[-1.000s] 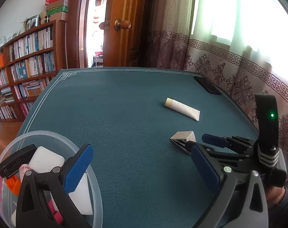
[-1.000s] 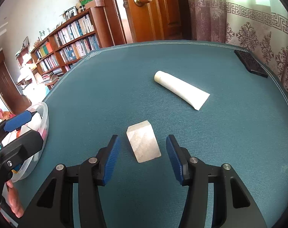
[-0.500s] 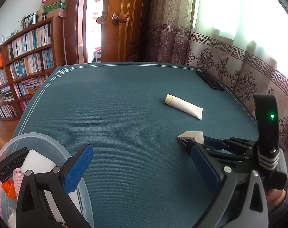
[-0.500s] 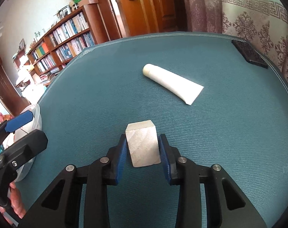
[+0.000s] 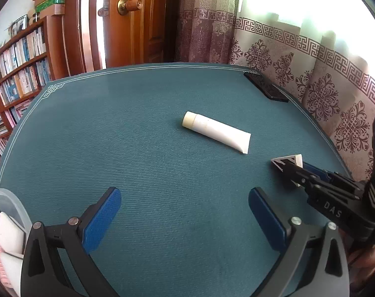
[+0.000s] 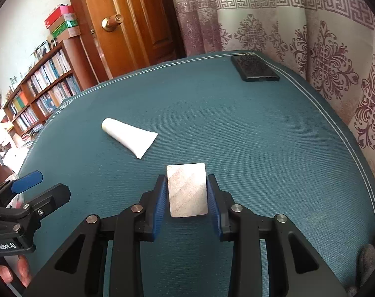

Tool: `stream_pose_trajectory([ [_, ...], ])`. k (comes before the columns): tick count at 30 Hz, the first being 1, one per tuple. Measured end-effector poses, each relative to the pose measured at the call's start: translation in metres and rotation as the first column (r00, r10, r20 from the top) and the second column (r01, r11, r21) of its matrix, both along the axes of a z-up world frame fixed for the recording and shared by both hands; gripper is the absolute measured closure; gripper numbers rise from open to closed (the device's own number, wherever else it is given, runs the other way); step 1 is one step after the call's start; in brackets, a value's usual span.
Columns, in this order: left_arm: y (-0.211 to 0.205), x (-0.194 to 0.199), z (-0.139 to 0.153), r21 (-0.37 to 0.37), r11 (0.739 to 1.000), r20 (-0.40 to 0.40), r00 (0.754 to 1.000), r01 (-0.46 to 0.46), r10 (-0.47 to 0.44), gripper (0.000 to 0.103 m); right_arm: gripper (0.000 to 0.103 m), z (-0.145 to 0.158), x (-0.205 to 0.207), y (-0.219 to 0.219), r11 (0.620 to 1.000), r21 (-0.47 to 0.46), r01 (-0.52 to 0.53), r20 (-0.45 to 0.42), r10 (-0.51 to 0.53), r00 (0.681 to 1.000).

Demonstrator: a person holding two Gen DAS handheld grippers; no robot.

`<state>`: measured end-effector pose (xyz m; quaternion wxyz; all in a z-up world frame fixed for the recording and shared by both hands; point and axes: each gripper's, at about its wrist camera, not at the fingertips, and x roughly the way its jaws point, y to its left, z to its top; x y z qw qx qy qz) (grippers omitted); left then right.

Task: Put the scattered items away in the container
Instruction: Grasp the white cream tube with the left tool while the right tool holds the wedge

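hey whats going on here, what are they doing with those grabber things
A person is tidying a table with a hand-held claw in each hand. The right claw is shut on a pale wooden block. The left claw is open and holds nothing, beside a clear container that already has items in it. A white tube and a flat black object lie on the teal tabletop.

Daylight pours through the curtained window [image 5: 299, 7], blowing out to white glare at 1 o'clock in the left wrist view. The teal counter [image 5: 150, 148] is evenly lit, with soft shadows. Fisheye distortion bends its edges and blackens every corner. Focus is sharp centrally and softens toward the rims.
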<state>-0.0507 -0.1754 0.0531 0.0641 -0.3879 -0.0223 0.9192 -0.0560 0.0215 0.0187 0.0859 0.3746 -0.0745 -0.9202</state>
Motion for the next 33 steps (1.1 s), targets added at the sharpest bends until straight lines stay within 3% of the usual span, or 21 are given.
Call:
stream_pose_trajectory([
  [7, 0.017, -0.041, 0.002, 0.045, 0.997, 0.033, 0.998, -0.055, 0.053, 0.0, 0.069, -0.011, -0.005, 0.016, 0.997, -0.058, 0.049, 0.034, -0.047, 0.998],
  [24, 0.027, -0.116, -0.014, 0.086, 0.975, 0.114, 0.974, -0.205, 0.195, 0.0, 0.069, -0.01, -0.006, 0.016, 0.996, -0.063, 0.069, 0.034, -0.067, 0.997],
  [33, 0.037, -0.122, -0.024, -0.016, 0.981, 0.121, 0.974, -0.193, 0.194, 0.0, 0.069, -0.01, -0.007, 0.016, 0.996, -0.063, 0.068, 0.034, -0.066, 0.997],
])
